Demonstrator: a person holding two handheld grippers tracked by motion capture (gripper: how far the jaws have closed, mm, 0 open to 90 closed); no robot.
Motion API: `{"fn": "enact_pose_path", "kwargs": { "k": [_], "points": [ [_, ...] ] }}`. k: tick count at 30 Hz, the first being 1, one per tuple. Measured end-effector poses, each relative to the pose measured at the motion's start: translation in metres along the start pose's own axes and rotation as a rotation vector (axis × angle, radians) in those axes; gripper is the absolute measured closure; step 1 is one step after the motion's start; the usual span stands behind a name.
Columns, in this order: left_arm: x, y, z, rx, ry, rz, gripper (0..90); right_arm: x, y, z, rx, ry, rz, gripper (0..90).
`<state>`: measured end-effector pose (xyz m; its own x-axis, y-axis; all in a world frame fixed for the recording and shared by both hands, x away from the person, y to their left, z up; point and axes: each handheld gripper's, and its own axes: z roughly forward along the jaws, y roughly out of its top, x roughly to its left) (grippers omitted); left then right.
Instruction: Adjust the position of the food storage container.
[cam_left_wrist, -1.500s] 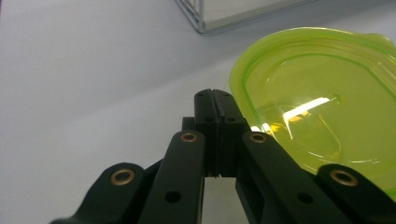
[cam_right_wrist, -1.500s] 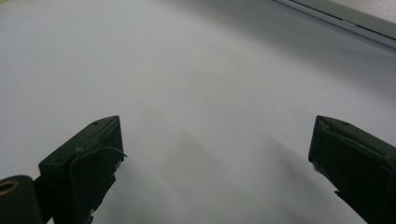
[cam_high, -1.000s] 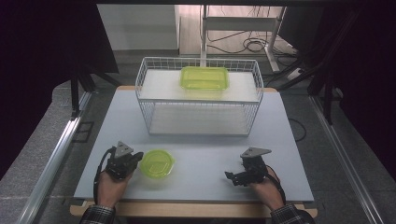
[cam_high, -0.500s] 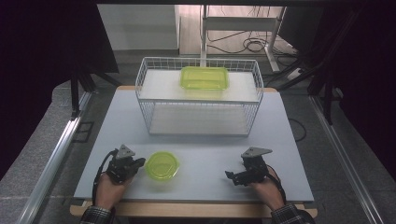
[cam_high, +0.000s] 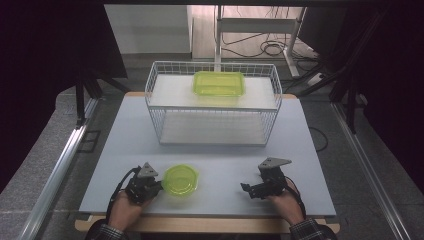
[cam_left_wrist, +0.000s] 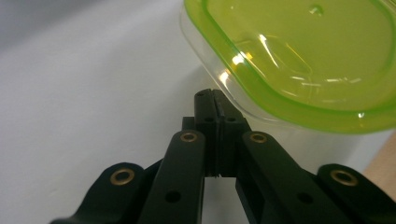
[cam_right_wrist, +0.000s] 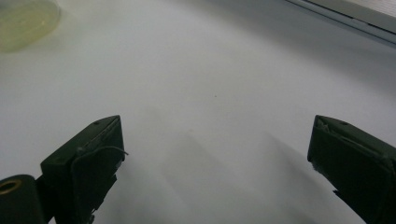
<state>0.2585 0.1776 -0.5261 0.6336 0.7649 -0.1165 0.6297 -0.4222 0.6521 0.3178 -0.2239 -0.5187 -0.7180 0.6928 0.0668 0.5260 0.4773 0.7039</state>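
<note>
Shifted since a second ago: round green-lidded container (cam_high: 180, 180), now slightly farther toward my right gripper, along the near part of the table (cam_high: 220, 150); my left gripper (cam_high: 150, 187) follows with it.

Item 1, round container: clear body, green lid, flat on the table, in front of the wire basket (cam_high: 212, 107) and left of its centre.

Item 2, left gripper (cam_left_wrist: 215, 105): jaws pressed together, tips touching the container's (cam_left_wrist: 299, 56) rim edge; whether any lip is pinched between them I cannot tell.

Item 3, right gripper (cam_high: 248, 189): jaws spread wide over bare table, well apart from the container, in front of the basket's right half.

Item 4, rectangular green-lidded container (cam_high: 219, 83): rests on the basket's upper shelf, toward its back.
</note>
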Motion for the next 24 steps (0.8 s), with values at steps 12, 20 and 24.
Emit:
{"fn": "enact_pose_path", "kwargs": {
  "k": [12, 20, 24],
  "points": [
    [-0.029, 0.013, 0.017, 0.017, -0.08, 0.067, 90.0, 0.0, 0.001, 0.0, 0.006, 0.011, 0.012, 4.4],
    [-0.04, 0.022, 0.027, 0.002, -0.094, 0.096, 90.0, 0.0, 0.001, 0.0, 0.005, 0.009, 0.01, 4.4],
    [-0.045, 0.026, 0.032, -0.008, -0.118, 0.101, 90.0, 0.001, 0.001, 0.0, 0.011, 0.015, 0.009, 4.9]
  ]
}}
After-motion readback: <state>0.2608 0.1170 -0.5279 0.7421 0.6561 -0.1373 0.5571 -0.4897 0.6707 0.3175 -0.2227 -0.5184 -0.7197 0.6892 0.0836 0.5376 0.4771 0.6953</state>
